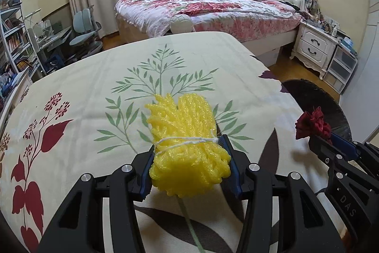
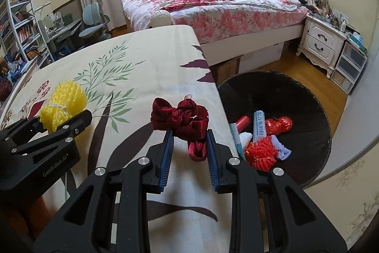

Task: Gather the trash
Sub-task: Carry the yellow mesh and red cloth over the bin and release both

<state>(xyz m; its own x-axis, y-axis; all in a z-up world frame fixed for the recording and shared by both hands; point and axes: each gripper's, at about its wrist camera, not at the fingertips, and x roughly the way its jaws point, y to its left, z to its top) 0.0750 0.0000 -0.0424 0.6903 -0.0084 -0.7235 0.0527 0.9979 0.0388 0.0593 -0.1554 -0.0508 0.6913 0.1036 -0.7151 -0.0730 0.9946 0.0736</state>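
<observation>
Left gripper point(image 1: 189, 158) pinches yellow foam net point(image 1: 187, 134): light, squashy, hold middle | right gripper point(image 2: 188, 141) pinches red ribbon point(image 2: 182, 120): soft, floppy, slippery | bin point(image 2: 308, 96) sits right of your tools.

The left tool point(image 1: 189, 153) tilts downward over the counter point(image 1: 78, 77), its pads clamped on a yellow bundle point(image 1: 187, 134). The right tool point(image 2: 188, 141) tilts down likewise beside it, nearer the counter's edge by the bin point(image 2: 296, 96), its blue pads point(image 2: 165, 153) pinching a red ribbon point(image 2: 182, 117).
</observation>
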